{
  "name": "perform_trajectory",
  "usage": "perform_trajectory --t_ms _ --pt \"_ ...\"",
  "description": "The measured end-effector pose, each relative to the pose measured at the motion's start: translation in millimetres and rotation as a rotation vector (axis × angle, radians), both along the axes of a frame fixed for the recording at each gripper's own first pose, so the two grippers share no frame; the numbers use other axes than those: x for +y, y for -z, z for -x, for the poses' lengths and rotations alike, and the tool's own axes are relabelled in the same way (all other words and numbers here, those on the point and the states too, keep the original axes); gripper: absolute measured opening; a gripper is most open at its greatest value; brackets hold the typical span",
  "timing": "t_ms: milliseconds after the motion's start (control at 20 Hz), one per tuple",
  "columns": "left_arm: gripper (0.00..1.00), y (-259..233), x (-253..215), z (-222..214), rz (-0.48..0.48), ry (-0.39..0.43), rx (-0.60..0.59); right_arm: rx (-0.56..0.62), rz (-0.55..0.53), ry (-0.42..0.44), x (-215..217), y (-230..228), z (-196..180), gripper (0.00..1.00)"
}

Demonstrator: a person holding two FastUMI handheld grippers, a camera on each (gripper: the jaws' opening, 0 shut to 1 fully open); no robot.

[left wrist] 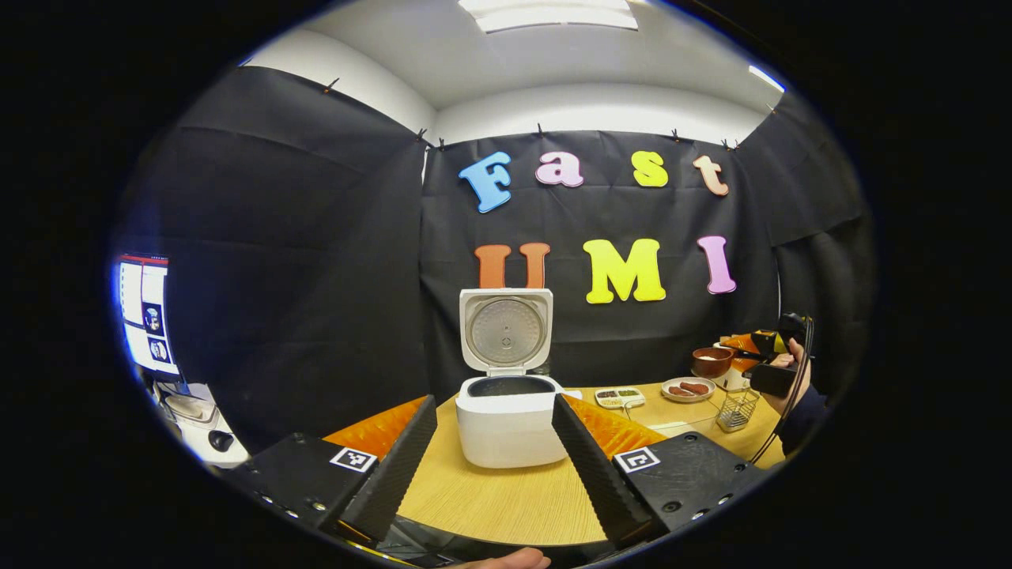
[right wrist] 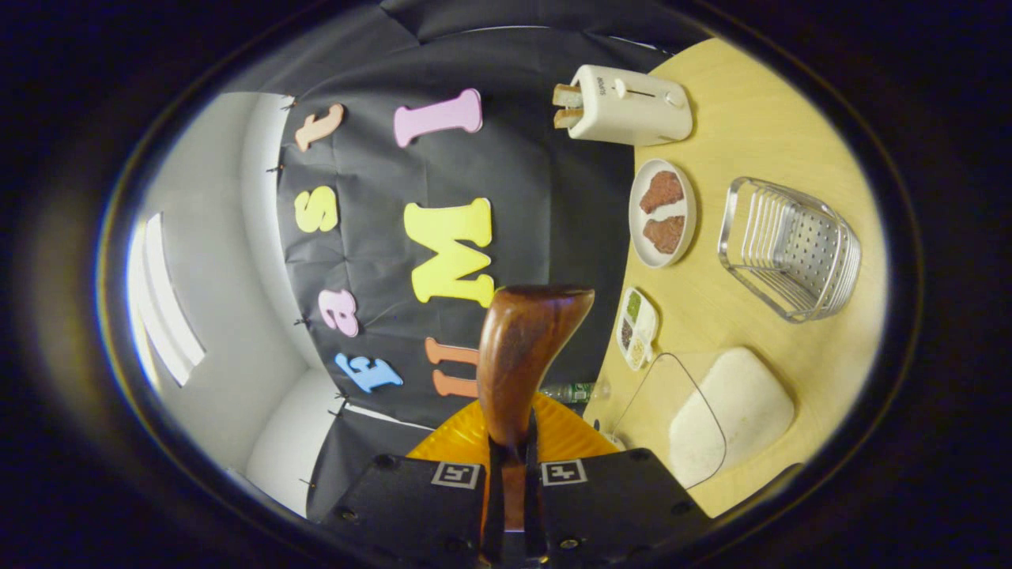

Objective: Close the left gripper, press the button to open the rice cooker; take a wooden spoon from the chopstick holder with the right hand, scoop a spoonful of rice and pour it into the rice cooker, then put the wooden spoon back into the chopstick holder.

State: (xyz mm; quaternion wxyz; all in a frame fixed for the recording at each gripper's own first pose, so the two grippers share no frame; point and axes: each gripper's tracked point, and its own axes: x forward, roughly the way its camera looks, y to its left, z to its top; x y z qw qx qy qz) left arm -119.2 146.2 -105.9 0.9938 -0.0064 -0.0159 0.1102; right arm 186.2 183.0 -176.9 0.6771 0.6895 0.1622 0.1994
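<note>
Black cloth backs a pale wooden table (left wrist: 506,506). Centre frame, the white rice cooker (left wrist: 506,423) stands lid-up between the released left gripper (left wrist: 494,466). Far right, the right gripper (right wrist: 512,482) clenches a brown wooden spoon (right wrist: 522,356), seemingly beside the wire chopstick holder (left wrist: 737,408).

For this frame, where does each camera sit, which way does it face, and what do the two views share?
Left gripper view: rides the open left gripper, level, facing the open rice cooker; the person's hand shows far right.
Right gripper view: rides the right gripper, rolled sideways, shut on the wooden spoon.
Shared: the plate of meat, the wire chopstick holder.
</note>
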Motion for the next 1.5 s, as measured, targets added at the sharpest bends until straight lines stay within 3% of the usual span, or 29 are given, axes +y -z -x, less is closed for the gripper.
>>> perform_trajectory --t_ms 350,550,750,1100,1250,1350,1400,1450,1500 --pt "0.94 -25 8 2 -0.001 0.012 -0.04 -0.038 0.041 -0.055 59 -45 -25 0.14" --pt "0.94 -30 27 6 -0.027 -0.007 -0.052 -0.065 0.052 -0.11 117 -71 -39 0.15" --pt "0.94 -22 33 8 -0.033 0.004 -0.05 -0.091 0.128 -0.168 180 -85 -53 0.14" --pt "0.94 0 40 2 0.016 0.003 -0.013 -0.192 0.332 -0.282 296 -80 -61 0.14" --pt "0.94 10 44 4 0.034 -0.007 0.013 -0.222 0.407 -0.285 327 -71 -71 0.14" --pt "0.94 15 43 8 0.036 -0.014 0.029 -0.273 0.527 -0.281 346 -63 -76 0.14" --pt "0.84 17 43 10 0.03 -0.013 0.034 -0.314 0.595 -0.28 357 -60 -76 0.15" --pt "0.94 16 41 13 0.022 -0.01 0.036 -0.351 0.671 -0.284 365 -55 -77 0.15" --pt "0.94 15 38 15 0.009 -0.007 0.036 -0.378 0.73 -0.28 374 -51 -79 0.15"
